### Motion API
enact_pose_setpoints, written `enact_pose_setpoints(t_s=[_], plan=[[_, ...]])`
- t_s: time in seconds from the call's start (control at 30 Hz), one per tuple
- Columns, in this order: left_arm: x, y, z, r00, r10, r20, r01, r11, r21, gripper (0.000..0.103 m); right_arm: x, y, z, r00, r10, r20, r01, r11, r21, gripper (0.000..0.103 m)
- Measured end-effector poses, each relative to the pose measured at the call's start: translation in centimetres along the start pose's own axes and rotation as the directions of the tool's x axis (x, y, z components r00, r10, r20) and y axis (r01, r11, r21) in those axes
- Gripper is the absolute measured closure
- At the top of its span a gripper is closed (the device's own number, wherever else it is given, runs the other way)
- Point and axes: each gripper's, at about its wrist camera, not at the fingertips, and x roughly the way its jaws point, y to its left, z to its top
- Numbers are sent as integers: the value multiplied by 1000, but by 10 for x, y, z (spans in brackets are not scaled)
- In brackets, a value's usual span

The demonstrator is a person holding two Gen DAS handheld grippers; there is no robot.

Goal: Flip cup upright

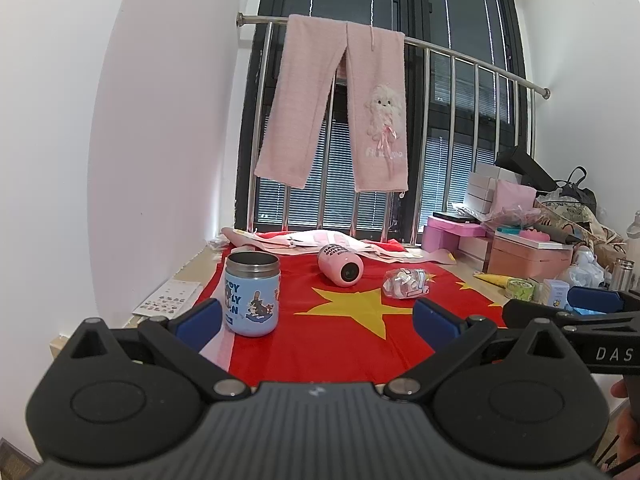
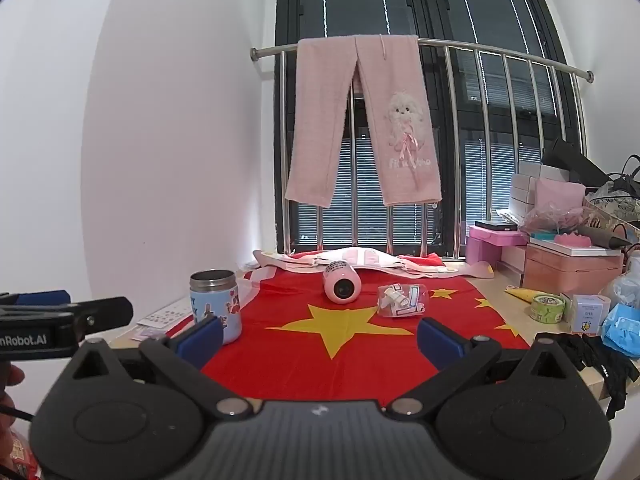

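The pink cup [image 1: 341,267] lies on its side on the red flag cloth [image 1: 344,344] that covers the bench [image 1: 472,276], toward the far middle of the cloth, its open mouth turned toward the cameras. In the right wrist view the same pink cup [image 2: 342,286] sits just in front of some folded pale fabric [image 2: 360,260] at the cloth's far edge.

A blue cup [image 1: 251,294] with a steel rim stands upright on the near left part of the cloth, well apart from the pink one. A small clear bag of bits [image 1: 405,283] rests just right of the pink cup, not touching it.

The left claw [image 1: 318,320] hovers above the near edge of the cloth with its blue pads spread wide and nothing between them. The right claw [image 2: 320,338] is likewise spread and holds nothing.

Pink trousers [image 1: 340,100] hang over a steel rail [image 1: 472,56] before the dark window. Stacked boxes [image 1: 524,252] and clutter crowd the far right of the bench.
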Motion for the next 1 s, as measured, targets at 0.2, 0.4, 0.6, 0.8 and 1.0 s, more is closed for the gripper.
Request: enact_pose_setpoints(t_s=[0.2, 0.4, 0.6, 0.8, 1.0], plan=[[0, 0, 0, 1000, 0, 0, 0, 1000, 0, 0, 0, -1, 0, 1000, 1, 0, -1, 1000, 0, 0], [0, 0, 0, 1000, 0, -1, 0, 1000, 0, 0, 0, -1, 0, 1000, 0, -1, 0, 1000, 0, 0], [1, 0, 0, 1000, 0, -1, 0, 1000, 1, 0, 0, 0, 0, 1000, 0, 0, 0, 1000, 0, 0], [-1, -2, -2, 1000, -2, 0, 2, 1000, 3, 0, -1, 0, 0, 1000, 0, -1, 0, 1000, 0, 0], [-2, -3, -3, 1000, -3, 0, 3, 1000, 3, 0, -1, 0, 1, 1000, 0, 0, 0, 1000, 0, 0]])
